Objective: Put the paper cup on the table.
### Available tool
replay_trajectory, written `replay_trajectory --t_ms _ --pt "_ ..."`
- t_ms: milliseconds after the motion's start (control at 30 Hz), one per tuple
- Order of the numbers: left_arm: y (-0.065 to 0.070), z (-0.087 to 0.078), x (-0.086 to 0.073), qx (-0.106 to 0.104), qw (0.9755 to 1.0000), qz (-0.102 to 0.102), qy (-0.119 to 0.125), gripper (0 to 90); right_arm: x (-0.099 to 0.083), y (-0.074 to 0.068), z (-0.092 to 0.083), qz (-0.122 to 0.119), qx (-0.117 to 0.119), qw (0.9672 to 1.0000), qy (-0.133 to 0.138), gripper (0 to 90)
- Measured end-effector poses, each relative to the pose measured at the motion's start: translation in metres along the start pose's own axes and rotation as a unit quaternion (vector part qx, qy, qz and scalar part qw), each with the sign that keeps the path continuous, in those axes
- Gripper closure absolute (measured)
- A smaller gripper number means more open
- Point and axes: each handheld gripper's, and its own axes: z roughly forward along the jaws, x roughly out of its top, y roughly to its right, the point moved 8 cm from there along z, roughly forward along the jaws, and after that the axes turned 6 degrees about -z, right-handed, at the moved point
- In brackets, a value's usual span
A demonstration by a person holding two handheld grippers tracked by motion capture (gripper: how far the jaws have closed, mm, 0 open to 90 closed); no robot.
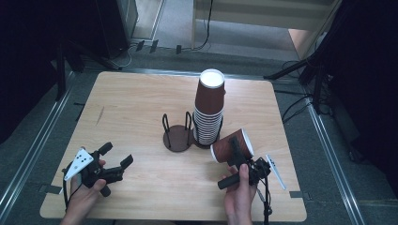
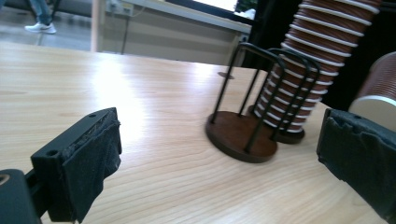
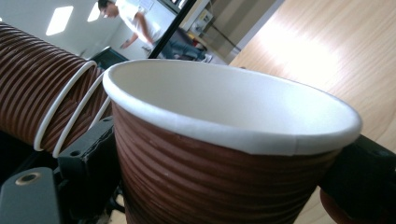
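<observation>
A brown paper cup lies tipped sideways, clamped between the right gripper's jaws just beside the cup stack and empty wire holder, while the left gripper rests on the bench, jaws apart.

Tall stack of ribbed brown paper cups in right black wire holder; empty round brown holder base just left; single ribbed brown paper cup on its side, right-front of stack, between right gripper jaws; left gripper front-left on light wooden table.
</observation>
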Motion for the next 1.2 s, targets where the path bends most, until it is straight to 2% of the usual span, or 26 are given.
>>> replay_trajectory --t_ms 67,100,133,167,200,267,300,367,400,467,633,667,733,767,900,967,1000,1033,1067,1133,1167,1200 --pt "-0.007 -0.002 0.0 0.012 0.9999 0.003 -0.001 0.7 0.003 0.0 0.0 -0.023 -0.008 0.9997 0.006 10.9" --pt "-0.01 -0.002 0.0 0.015 0.9999 0.002 -0.002 0.7 0.007 0.0 0.001 -0.049 -0.017 0.9986 0.012 10.8" --pt "-0.012 -0.003 0.0 0.017 0.9999 0.001 -0.002 0.7 0.007 0.0 0.001 -0.049 -0.017 0.9986 0.012 10.8" --pt "-0.017 -0.004 0.0 0.025 0.9997 -0.002 -0.001 0.6 0.01 0.0 0.001 -0.07 -0.025 0.9971 0.017 10.8" --pt "-0.017 -0.004 0.0 0.025 0.9997 -0.002 -0.001 0.7 0.01 0.0 0.001 -0.07 -0.025 0.9971 0.017 10.8" --pt "-0.023 -0.006 0.0 0.032 0.9995 0.0 -0.003 0.6 0.013 0.0 0.002 -0.085 -0.031 0.9956 0.023 10.8" --pt "-0.027 -0.007 0.0 0.038 0.9993 0.0 -0.004 0.6 0.016 0.0 0.003 -0.103 -0.039 0.9936 0.027 10.8" --pt "-0.029 -0.008 0.0 0.04 0.9992 -0.002 -0.003 0.7 0.017 0.0 0.004 -0.112 -0.042 0.9925 0.027 10.8" --pt "-0.032 -0.009 0.0 0.044 0.999 0.0 -0.003 0.7 0.021 -0.001 0.006 -0.139 -0.046 0.9888 0.03 10.8" --pt "-0.035 -0.011 0.0 0.05 0.9988 0.001 -0.004 0.7 0.022 -0.002 0.006 -0.147 -0.047 0.9875 0.032 10.8" --pt "-0.047 -0.016 0.001 0.068 0.9977 -0.002 0.002 0.7 0.034 -0.006 0.011 -0.205 -0.059 0.9761 0.042 10.8" --pt "-0.049 -0.018 0.002 0.073 0.9974 -0.002 0.003 0.7 0.037 -0.006 0.015 -0.22 -0.065 0.9725 0.04 10.7" --pt "-0.056 -0.022 0.002 0.087 0.9962 0.004 0.003 0.7 0.04 -0.007 0.018 -0.234 -0.069 0.9692 0.037 10.7" --pt "-0.056 -0.022 0.002 0.087 0.9962 0.004 0.003 0.7 0.04 -0.007 0.018 -0.234 -0.069 0.9692 0.037 10.7" --pt "-0.067 -0.028 0.003 0.104 0.9946 0.005 0.005 0.7 0.049 -0.006 0.027 -0.281 -0.078 0.9554 0.046 10.7" --pt "-0.075 -0.032 0.003 0.134 0.9909 0.01 -0.003 2.1 0.053 -0.005 0.032 -0.295 -0.074 0.9511 0.054 10.7" --pt "-0.079 -0.034 0.003 0.151 0.9886 0.004 -0.007 7.9 0.054 -0.005 0.034 -0.301 -0.072 0.9493 0.055 10.7" --pt "-0.082 -0.036 0.003 0.158 0.9874 -0.005 -0.006 16.5 0.055 -0.004 0.036 -0.307 -0.075 0.947 0.058 10.7" --pt "-0.086 -0.037 0.004 0.16 0.9871 -0.013 0.001 14.2 0.057 -0.002 0.042 -0.315 -0.075 0.944 0.063 10.7" --pt "-0.088 -0.038 0.005 0.164 0.9863 -0.016 0.005 11.4 0.058 -0.001 0.045 -0.316 -0.076 0.9434 0.065 10.7" --pt "-0.089 -0.038 0.005 0.165 0.9861 -0.019 0.005 11.4 0.06 0.002 0.05 -0.324 -0.083 0.9399 0.068 10.7" --pt "-0.089 -0.039 0.006 0.162 0.9866 -0.022 0.007 11.4 0.06 0.002 0.05 -0.324 -0.083 0.9399 0.068 10.7"
